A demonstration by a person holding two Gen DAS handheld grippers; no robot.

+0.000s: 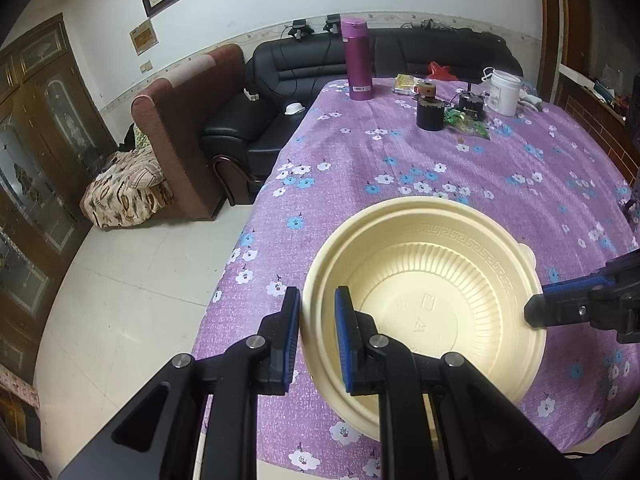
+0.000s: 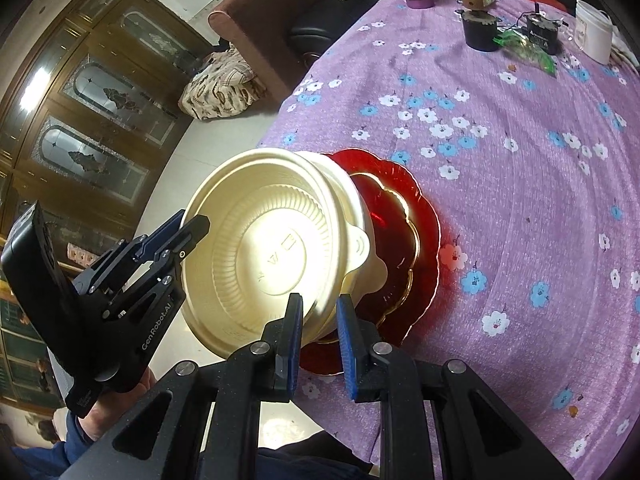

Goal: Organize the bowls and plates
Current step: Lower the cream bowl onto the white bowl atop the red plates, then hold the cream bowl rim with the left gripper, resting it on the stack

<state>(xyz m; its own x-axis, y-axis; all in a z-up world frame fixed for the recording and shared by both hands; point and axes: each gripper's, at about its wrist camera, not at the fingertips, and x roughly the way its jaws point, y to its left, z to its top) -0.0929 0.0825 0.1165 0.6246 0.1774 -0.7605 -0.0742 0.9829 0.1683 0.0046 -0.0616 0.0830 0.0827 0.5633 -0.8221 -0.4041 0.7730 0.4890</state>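
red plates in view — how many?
2. Both stacked on the tablecloth in the right wrist view: a large red plate with a smaller gold-rimmed one on top, partly behind the held bowl. More may be hidden.

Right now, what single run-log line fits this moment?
left gripper: shut on cream bowl rim | right gripper: shut on opposite rim | bowl: above red plate | tablecloth: purple floral

Cream bowl (image 2: 276,248) tilted over red plate (image 2: 404,216)
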